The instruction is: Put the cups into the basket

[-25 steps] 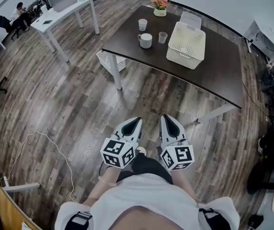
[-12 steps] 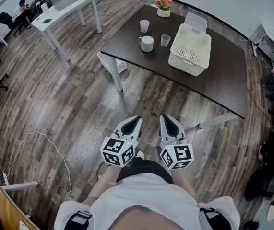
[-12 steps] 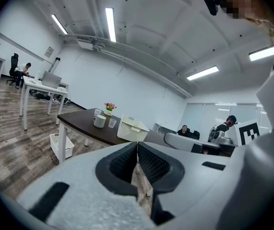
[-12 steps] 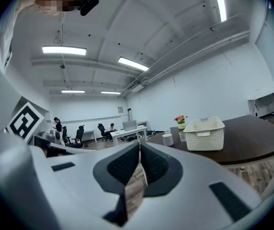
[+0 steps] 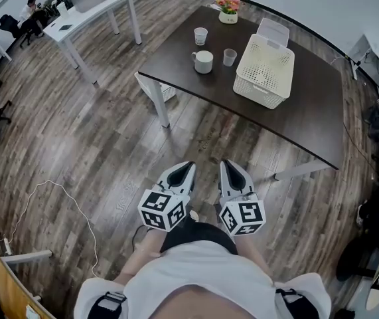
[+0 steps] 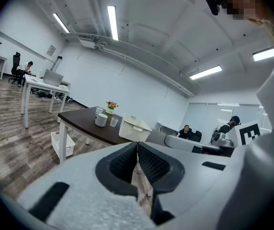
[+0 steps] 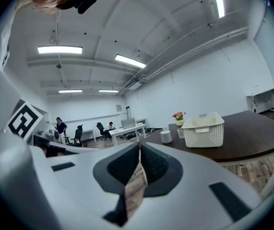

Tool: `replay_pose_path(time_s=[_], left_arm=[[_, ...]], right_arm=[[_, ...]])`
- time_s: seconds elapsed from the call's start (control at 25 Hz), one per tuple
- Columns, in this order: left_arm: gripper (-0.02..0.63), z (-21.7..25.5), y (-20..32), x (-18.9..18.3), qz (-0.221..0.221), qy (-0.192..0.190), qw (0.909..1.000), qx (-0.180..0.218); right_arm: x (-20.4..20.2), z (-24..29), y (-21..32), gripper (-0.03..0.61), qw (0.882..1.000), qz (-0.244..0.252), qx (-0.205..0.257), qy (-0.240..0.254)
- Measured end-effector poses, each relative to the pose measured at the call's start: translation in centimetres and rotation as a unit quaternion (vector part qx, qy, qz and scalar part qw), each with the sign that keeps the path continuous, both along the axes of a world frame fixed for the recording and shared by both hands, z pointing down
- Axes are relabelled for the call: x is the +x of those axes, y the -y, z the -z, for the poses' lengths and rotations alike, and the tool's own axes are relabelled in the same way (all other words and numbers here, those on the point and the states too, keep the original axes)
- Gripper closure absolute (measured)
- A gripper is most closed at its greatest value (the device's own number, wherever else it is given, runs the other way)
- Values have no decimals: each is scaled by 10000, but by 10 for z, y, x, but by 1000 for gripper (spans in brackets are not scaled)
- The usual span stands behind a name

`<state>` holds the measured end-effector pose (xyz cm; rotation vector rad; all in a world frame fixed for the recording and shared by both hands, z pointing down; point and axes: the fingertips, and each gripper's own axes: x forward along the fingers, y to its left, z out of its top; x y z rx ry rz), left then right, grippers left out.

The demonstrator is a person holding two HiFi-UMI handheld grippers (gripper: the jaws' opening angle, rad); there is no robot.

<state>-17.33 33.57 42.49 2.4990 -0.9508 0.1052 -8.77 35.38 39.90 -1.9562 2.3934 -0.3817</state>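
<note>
Left claw (image 5: 188,167): jaws pressed together on nothing, held near the person's waist over the wood floor, well short of the surface (image 5: 295,111).
Paper cup (image 5: 200,36): upright at the far left of the surface, well apart from the basket.
Mug (image 5: 203,61): white, upright, just nearer than the paper cup, handle towards the left.
Right claw (image 5: 227,164): closed too, nothing between its jaws, beside the left claw and just as far from the surface.
Clear cup (image 5: 229,57): small, upright, between the mug and the basket, touching neither.
Basket (image 5: 255,88): white and perforated, right of all three cups, apparently empty.
Step in hand: the approach, judging by the layout. No cup is gripped and none is in the basket.
Next move: probably closing the gap to the surface, opening one claw and bringing its jaws around a cup. The clear cup sits closest to the basket and on the right claw's side.
</note>
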Motion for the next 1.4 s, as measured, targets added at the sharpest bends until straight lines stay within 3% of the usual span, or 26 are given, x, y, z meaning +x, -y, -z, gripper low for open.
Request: replay_pose_path(time_s=[0.76, 1.04, 1.4], left_arm=[[597, -3, 75, 36, -370, -58, 9993, 59], [595, 2, 159, 65, -607, -94, 9980, 154], [597, 21, 303, 77, -465, -110, 9987, 158]], right_arm=[[41, -4, 67, 558, 9983, -551, 121, 138], [63, -3, 145, 557, 9974, -685, 185, 106], [79, 16, 291, 557, 9983, -529, 240, 72]])
